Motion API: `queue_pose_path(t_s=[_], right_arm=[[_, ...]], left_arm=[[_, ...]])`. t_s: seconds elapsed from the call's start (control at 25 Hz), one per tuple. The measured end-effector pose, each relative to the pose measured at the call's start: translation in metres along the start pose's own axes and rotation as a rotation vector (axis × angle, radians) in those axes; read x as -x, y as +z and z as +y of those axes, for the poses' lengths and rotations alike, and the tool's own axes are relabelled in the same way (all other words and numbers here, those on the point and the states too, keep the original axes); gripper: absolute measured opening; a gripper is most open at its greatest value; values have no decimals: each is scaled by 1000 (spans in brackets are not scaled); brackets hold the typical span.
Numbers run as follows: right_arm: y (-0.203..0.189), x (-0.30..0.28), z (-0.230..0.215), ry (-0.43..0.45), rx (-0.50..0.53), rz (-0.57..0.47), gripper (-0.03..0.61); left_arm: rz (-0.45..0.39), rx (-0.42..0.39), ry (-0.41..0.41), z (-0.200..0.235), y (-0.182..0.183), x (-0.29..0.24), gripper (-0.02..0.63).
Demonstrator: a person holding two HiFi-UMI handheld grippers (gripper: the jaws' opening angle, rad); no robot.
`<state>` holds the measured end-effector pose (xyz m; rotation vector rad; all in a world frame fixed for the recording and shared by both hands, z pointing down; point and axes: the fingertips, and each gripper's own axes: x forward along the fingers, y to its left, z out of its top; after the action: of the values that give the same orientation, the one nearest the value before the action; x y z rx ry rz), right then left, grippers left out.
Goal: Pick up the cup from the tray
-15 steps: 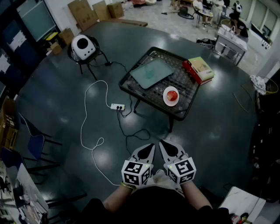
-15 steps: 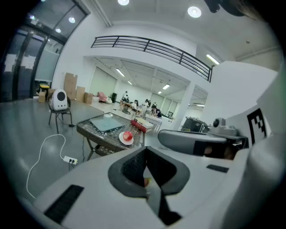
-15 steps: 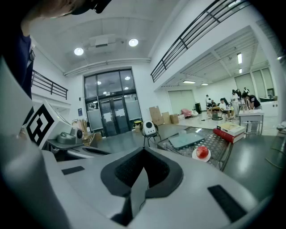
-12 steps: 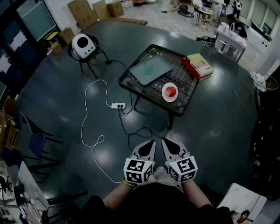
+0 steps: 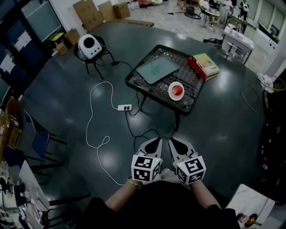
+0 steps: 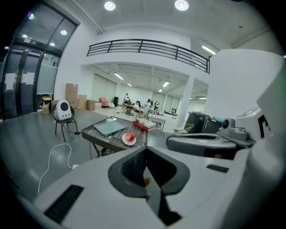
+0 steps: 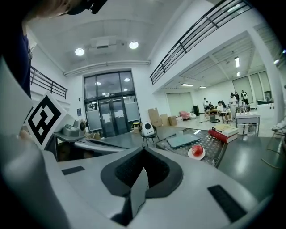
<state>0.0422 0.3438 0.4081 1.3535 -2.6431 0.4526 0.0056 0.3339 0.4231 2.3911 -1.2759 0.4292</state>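
A black mesh table (image 5: 192, 100) stands a few steps ahead on the dark floor. On it lie a flat grey-green tray (image 5: 157, 70), a red apple on a white plate (image 5: 176, 91) and a stack of books (image 5: 205, 66). I cannot make out a cup on the tray from here. My left gripper (image 5: 157, 141) and right gripper (image 5: 171, 141) are held side by side close to my body, far short of the table, both shut and empty. The left gripper view shows the tray (image 6: 108, 128) and apple (image 6: 129, 137) beyond its shut jaws.
A white power strip (image 5: 124, 107) with a looping white cable (image 5: 92, 118) lies on the floor left of the table. A round white device (image 5: 90, 46) sits on a chair behind it. Cardboard boxes (image 5: 89, 13) stand at the back, a blue chair (image 5: 39, 142) at left.
The head view has drifted slightly, so the table and the grippers sit a little further right in the picture. Both grippers stay shut and side by side.
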Motion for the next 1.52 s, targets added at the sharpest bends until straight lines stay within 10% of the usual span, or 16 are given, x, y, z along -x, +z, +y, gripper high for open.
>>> queue_pose_path(t_s=[1.52], right_arm=[[16,-89,-40,49,-13,56,5]], left_arm=[[6,91,85,90,32,-58,9]])
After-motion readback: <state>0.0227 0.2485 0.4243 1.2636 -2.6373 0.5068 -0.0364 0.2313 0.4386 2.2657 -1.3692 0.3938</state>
